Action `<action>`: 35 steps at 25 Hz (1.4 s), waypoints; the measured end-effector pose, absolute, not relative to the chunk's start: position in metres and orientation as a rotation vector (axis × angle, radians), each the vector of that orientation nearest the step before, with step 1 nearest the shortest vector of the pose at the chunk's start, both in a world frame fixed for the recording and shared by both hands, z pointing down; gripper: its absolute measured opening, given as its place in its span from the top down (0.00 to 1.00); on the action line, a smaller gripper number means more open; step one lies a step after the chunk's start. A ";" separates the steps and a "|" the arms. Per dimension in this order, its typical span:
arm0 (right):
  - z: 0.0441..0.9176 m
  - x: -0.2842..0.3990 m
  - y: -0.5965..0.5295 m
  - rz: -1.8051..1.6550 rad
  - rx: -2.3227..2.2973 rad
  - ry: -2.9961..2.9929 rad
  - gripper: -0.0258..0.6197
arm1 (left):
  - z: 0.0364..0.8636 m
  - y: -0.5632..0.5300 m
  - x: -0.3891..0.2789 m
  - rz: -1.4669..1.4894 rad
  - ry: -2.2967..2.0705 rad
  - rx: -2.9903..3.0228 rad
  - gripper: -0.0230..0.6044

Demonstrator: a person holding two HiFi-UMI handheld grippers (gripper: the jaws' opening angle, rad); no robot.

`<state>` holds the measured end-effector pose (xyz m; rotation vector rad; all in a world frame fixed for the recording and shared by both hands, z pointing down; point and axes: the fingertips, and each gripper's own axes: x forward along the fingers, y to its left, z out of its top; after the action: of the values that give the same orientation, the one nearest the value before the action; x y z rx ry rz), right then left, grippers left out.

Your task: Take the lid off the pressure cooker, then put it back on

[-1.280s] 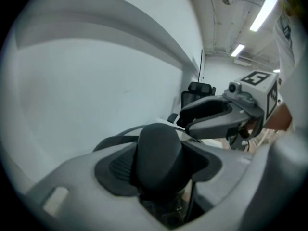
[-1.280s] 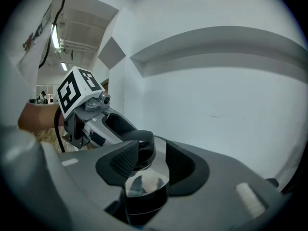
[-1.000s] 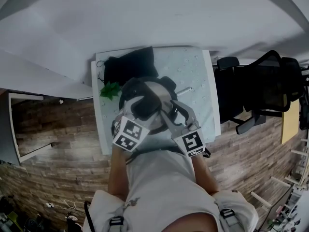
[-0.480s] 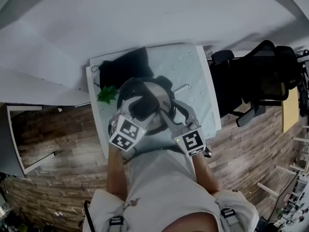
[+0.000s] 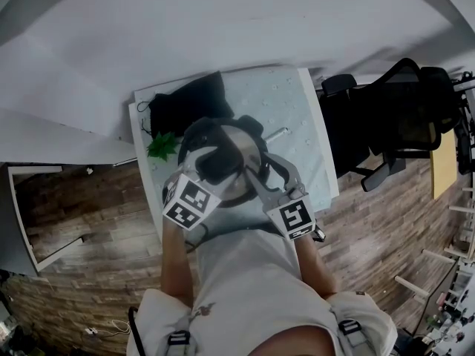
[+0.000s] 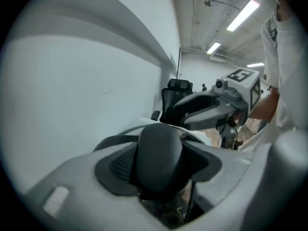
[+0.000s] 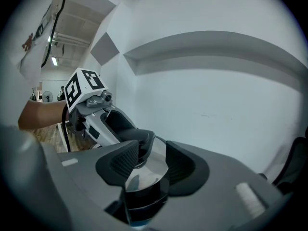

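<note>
Far left on the table [image 5: 297,110] we've got a green plant [image 5: 162,145] with a black bag [image 5: 185,102] behind it, both clear of the work. The left gripper [image 5: 211,165] comes in from the near left, angled down, and is clamped on the lid knob [image 6: 159,158]. In the left gripper view the rounded black knob fills the gap and both ribbed pads press its sides. The pressure cooker [image 5: 241,150] sits mid-table, directly under and just ahead of both grippers. From the head view the lid [image 7: 144,170] looks seated on the pot. The right gripper [image 5: 261,167] reaches in from the near right, across the cooker's right rim. Its jaws stand apart, with the shiny steel of the lid between the pads and a dark part lower in the gap. We can't tell whether the pads actually bite on anything there. The two grippers' tips are near each other over the lid, not touching. Office chairs [image 5: 393,117] stand off the table's right edge, well apart from the cooker.
</note>
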<state>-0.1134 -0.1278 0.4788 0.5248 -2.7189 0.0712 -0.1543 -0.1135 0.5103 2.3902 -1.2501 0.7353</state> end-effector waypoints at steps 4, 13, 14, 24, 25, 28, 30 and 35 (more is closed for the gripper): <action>0.479 -0.114 -0.127 0.087 0.538 -2.715 0.68 | 0.511 -0.114 -0.154 0.738 -1.248 2.389 0.52; 0.473 -0.113 -0.129 0.050 0.539 -2.725 0.68 | 0.505 -0.115 -0.150 0.744 -1.239 2.400 0.52; 0.473 -0.113 -0.130 0.057 0.545 -2.725 0.68 | 0.504 -0.115 -0.150 0.746 -1.239 2.400 0.52; 0.469 -0.108 -0.133 0.066 0.577 -2.726 0.68 | 0.500 -0.116 -0.147 0.724 -1.231 2.426 0.52; 0.468 -0.108 -0.133 0.065 0.579 -2.727 0.68 | 0.499 -0.116 -0.147 0.714 -1.228 2.434 0.52; 0.466 -0.106 -0.133 0.059 0.581 -2.729 0.68 | 0.492 -0.117 -0.148 0.682 -1.220 2.460 0.52; 0.466 -0.105 -0.134 0.046 0.580 -2.730 0.68 | 0.487 -0.116 -0.147 0.683 -1.210 2.478 0.52; 0.459 -0.104 -0.132 0.037 0.588 -2.738 0.68 | 0.483 -0.114 -0.141 0.687 -1.204 2.485 0.52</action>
<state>-0.1042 -0.1324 0.4588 0.5876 -2.7383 0.0370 -0.1414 -0.1140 0.4826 2.4851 -1.2045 0.6873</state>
